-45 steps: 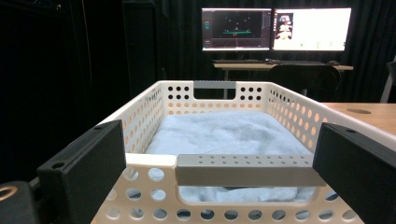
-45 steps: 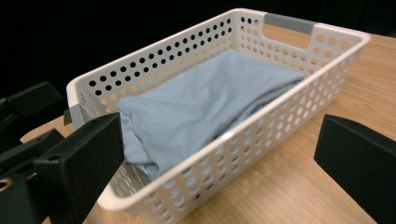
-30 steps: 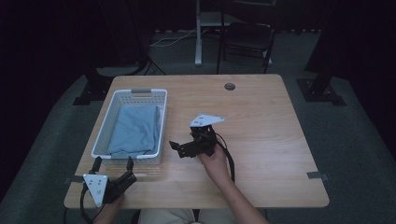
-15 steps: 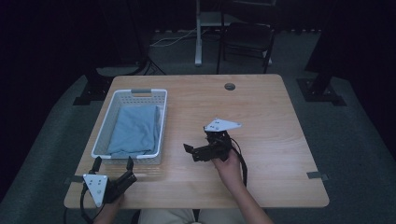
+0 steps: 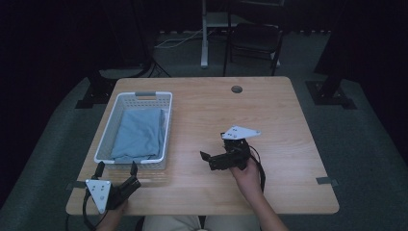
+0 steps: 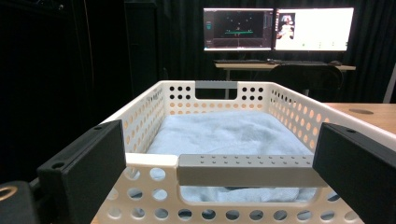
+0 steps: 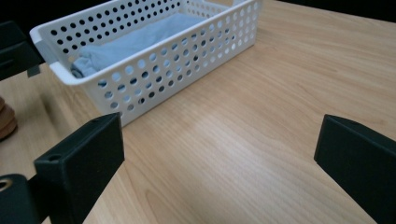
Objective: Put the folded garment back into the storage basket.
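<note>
At the near edge of the wooden bench (image 5: 288, 120), seen from above, the left gripper (image 5: 115, 171) rests at the front left corner with its jaws spread apart and nothing between them, pointing at the short end of a white perforated basket (image 5: 108, 130) just beyond. Further right, a hand (image 5: 248, 173) holds the right gripper (image 5: 208, 161) over bare wood near the middle of the bench, its jaws also spread and empty, aimed leftward toward the basket but well apart from it. A folded pale blue towel (image 5: 139, 134) lies inside the basket. Beyond that, a small round grommet (image 5: 236, 89) sits near the far edge, and a dark chair (image 5: 255, 41) stands on the floor behind.

The left gripper view looks straight over the basket's grey handle bar (image 6: 245, 169) at the towel (image 6: 224, 133), and past it shows two lit monitors (image 6: 278, 29) on a far desk, which the high view leaves out. The right gripper view takes the basket's long side wall (image 7: 177, 60) at an angle and catches a brown rounded object (image 7: 6, 122) at its left edge; I cannot tell what it is
</note>
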The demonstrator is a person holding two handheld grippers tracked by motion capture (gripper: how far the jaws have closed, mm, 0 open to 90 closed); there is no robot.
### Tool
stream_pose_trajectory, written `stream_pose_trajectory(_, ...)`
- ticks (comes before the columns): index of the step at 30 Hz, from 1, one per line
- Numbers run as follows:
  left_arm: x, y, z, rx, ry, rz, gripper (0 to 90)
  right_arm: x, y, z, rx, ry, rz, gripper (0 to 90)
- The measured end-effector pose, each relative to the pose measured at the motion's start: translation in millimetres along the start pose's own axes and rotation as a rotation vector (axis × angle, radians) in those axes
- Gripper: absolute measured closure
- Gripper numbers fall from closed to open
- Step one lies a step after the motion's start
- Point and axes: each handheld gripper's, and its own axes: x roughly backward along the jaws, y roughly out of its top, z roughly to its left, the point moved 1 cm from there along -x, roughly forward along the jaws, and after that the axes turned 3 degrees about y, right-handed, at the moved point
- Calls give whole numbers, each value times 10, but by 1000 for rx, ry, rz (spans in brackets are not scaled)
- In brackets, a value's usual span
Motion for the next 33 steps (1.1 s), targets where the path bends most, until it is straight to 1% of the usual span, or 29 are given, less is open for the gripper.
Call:
stream_pose_trajectory(2,0,0,0,0,0,0,39,30,-34,-20,-8,5,-7,15)
stream_pose_trajectory(3,0,0,0,0,0,0,39,37,-58,-35,-15,5,1,15)
stream_pose_trajectory(5,-1,0,0,0,0,0,39,52,-116,-62,-14,-15,16,15)
stream_pose_trajectory(7,-1,0,-1,0,1,0,39,67,-161,-83,-22,-18,37,15)
stream_pose_trajectory(11,0,0,-1,0,3,0,40,124,-216,-105,-28,-28,30,15)
stream_pose_trajectory(12,0,0,-1,0,3,0,39,145,-227,-104,-24,-37,26,15)
stream_pose_trajectory(15,-1,0,-1,0,4,0,39,221,-265,-107,-33,-39,8,15)
stream_pose_trajectory(19,0,0,-1,0,4,0,39,301,-317,-121,-29,-60,15,15)
stream_pose_trajectory(21,0,0,-1,0,4,0,39,341,-348,-139,-39,-55,2,15)
stream_pose_trajectory(23,0,0,-1,0,4,0,39,366,-385,-161,-39,-74,9,15)
stream_pose_trajectory(26,0,0,-1,0,4,0,39,402,-448,-201,-56,-81,13,15)
stream_pose_trajectory(29,0,0,-1,0,4,0,39,430,-488,-214,-38,-119,38,15)
stream_pose_trajectory(31,0,0,-1,0,5,0,40,459,-497,-214,-38,-117,32,15)
stream_pose_trajectory(33,0,0,-1,0,5,0,39,491,-510,-208,-37,-122,10,15)
